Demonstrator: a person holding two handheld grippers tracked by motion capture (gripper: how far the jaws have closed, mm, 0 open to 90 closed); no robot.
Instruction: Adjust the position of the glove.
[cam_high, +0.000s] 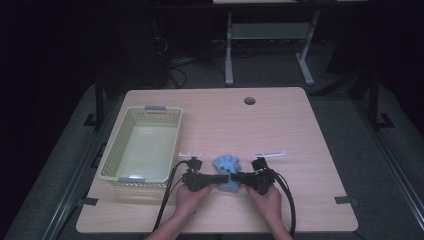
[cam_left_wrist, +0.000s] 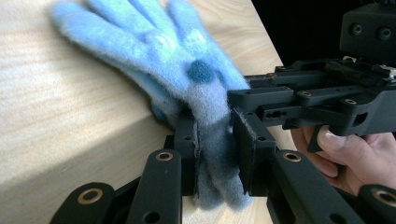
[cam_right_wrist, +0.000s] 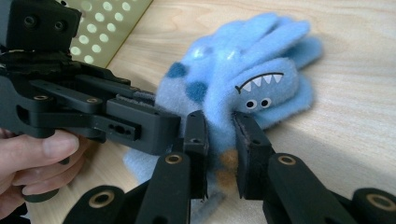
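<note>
Evidently the soft, light pair of fluffy blue knitted gloves (cam_high: 227, 170) lay near the worktop's (cam_high: 280, 125) front edge; its cuff end was pinched by left gripper (cam_left_wrist: 219, 140) and right gripper (cam_right_wrist: 219, 144), both clenched on compressible, non-slippery fleece.

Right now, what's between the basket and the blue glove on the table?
The left gripper and its hand reach in from that side, jaws clamped on the blue glove. Beyond them, only bare table separates the glove from the basket, as seen in the high view.
</note>
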